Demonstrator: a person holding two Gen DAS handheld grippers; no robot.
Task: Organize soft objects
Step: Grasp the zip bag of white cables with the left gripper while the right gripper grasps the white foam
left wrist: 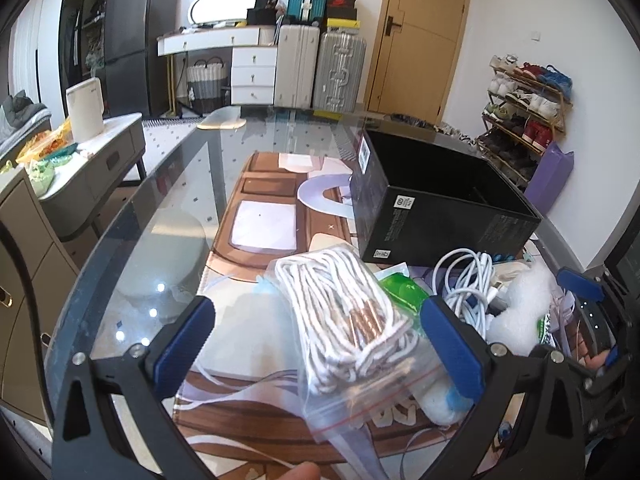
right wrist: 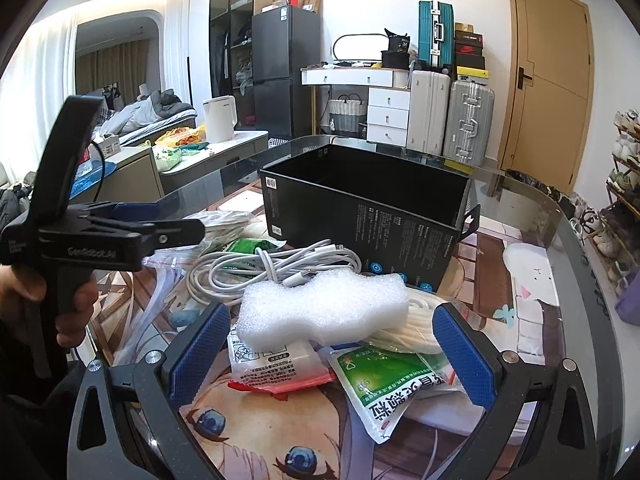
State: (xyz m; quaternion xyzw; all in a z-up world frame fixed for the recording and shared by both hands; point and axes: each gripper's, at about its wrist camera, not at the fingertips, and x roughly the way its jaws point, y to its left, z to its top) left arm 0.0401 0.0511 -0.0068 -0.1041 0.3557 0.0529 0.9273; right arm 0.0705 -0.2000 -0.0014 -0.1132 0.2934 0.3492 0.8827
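Left gripper [left wrist: 316, 348] is hovering with its fingers spread wide around the zip bag of white cord [left wrist: 348, 320], which is lying directly ahead between the pads, its long axis running away and slightly leftward. Right gripper [right wrist: 330, 354] is likewise gaping, framing the white foam block [right wrist: 324, 308] lying crosswise just ahead. Behind both, the open black box [right wrist: 360, 208] is waiting, nearer the right hand.

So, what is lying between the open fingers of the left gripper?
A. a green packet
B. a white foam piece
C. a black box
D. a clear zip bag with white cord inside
D: in the left wrist view, the clear zip bag of white cord sits between the spread blue pads of the left gripper; the black box stands behind it.
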